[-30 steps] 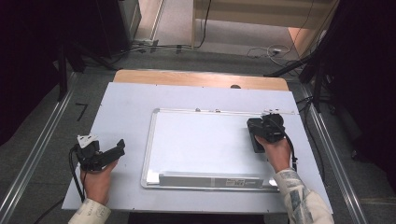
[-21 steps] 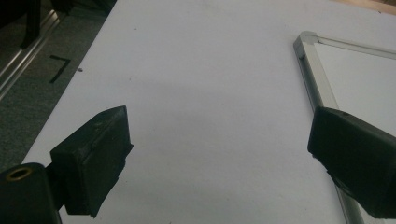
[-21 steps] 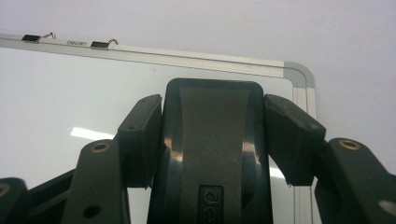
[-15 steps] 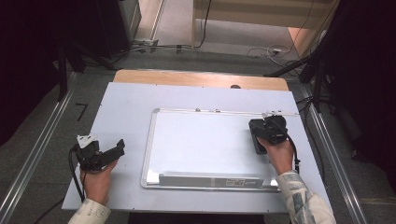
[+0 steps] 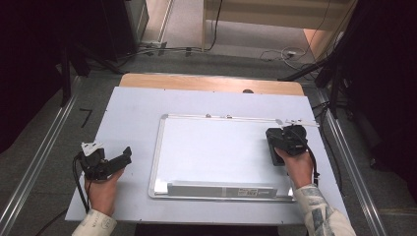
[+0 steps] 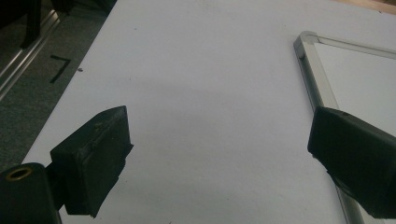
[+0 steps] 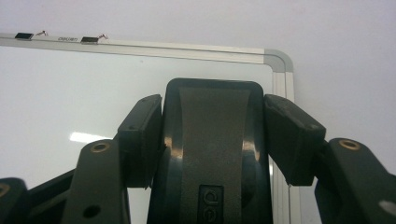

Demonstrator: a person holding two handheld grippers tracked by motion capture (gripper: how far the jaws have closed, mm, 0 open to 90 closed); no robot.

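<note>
There was one whiteboard (image 5: 216, 152), one black eraser (image 7: 212, 140), two grippers, left (image 5: 110, 164) and right (image 5: 282, 142), on one table (image 5: 133, 108).

Even overhead light; dim surroundings; soft glare on the whiteboard (image 7: 84, 135), near claws blurred

The whiteboard (image 5: 216, 152) lies flat in the middle of the frame, its face bare, so a tool could sweep over it freely. The raised metal frame (image 5: 156, 152) and the tray (image 5: 221, 188) along its lower edge are the low obstacles. The right tool (image 5: 275, 147), clamped on a black eraser (image 7: 217, 140), occupies the board's right edge. Left of the board the counter (image 5: 128, 118) lies open around the left tool (image 5: 125, 156).
</note>
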